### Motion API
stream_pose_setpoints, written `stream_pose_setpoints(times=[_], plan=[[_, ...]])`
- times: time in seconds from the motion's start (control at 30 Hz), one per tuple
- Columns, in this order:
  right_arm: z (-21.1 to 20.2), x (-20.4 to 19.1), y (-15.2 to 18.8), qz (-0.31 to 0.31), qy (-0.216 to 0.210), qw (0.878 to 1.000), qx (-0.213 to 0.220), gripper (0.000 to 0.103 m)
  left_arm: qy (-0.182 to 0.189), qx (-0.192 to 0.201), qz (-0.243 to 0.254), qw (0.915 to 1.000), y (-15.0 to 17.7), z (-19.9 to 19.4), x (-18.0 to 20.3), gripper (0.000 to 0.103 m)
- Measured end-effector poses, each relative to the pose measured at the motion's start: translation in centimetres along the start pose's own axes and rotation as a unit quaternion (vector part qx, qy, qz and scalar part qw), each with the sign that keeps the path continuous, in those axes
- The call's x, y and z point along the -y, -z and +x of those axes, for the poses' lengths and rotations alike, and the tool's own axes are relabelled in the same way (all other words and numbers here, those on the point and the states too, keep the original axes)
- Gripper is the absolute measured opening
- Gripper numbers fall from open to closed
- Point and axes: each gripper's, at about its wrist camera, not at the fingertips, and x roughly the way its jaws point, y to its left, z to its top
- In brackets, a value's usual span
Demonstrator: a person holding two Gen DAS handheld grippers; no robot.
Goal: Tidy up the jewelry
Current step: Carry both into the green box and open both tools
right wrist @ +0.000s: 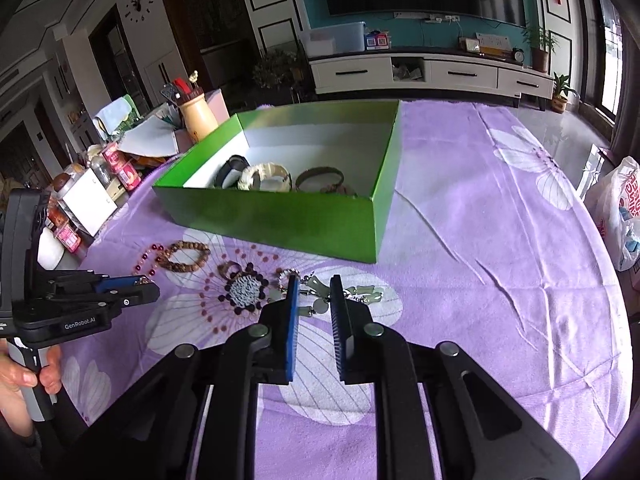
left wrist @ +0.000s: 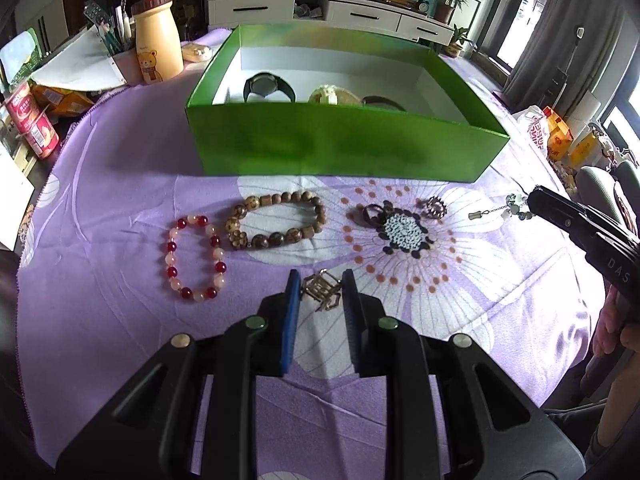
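At lower centre, the left gripper point(left wrist: 321, 280) stood released around a gold trinket point(left wrist: 321, 290); the right gripper point(right wrist: 315, 286) stood released over a jade pendant point(right wrist: 316, 282), below the green box point(right wrist: 280, 220).

On my right wrist camera, at nine o'clock, I read "GenRobot.AI" in white on the black body of the left gripper point(right wrist: 138, 286). On my left wrist camera, at three o'clock, the right gripper point(left wrist: 534, 202) carries the letters "DAS", cut off at the edge. Other labels are too blurred for me to read.
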Motion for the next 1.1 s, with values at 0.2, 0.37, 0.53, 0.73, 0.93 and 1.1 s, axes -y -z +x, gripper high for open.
stream_pose_setpoints(times=[0.2,0.37,0.53,0.73,0.93,1.1], plan=[[-1.6,-0.9,-1.2,-0.011,-0.005,1.0,0.02,0.015,0.007,0.011,-0.002,0.9999,-1.7,-1.5,0.1,0.021],[-2.0,-1.5,-2.4,-0.017,-0.008,0.999,0.031,0.015,0.011,0.023,-0.005,0.9997,-3.9,-2.7,-0.1,0.021],[-2.1,-1.7,-4.3,-0.018,-0.013,0.999,0.04,0.015,0.011,0.026,-0.004,0.9996,-6.3,-3.2,-0.1,0.021],[-1.5,-1.6,-6.4,-0.02,-0.01,0.999,0.043,0.015,0.016,0.025,-0.011,0.9995,-9.6,-3.0,-0.2,0.021],[0.2,-1.4,-8.5,-0.022,-0.008,0.999,0.041,0.015,0.023,0.019,-0.019,0.9994,-12.5,-1.8,-0.4,0.021],[2.2,-0.8,-10.0,-0.019,-0.005,0.999,0.036,0.015,0.026,0.002,-0.025,0.9993,-15.3,0.5,-0.5,0.021]])
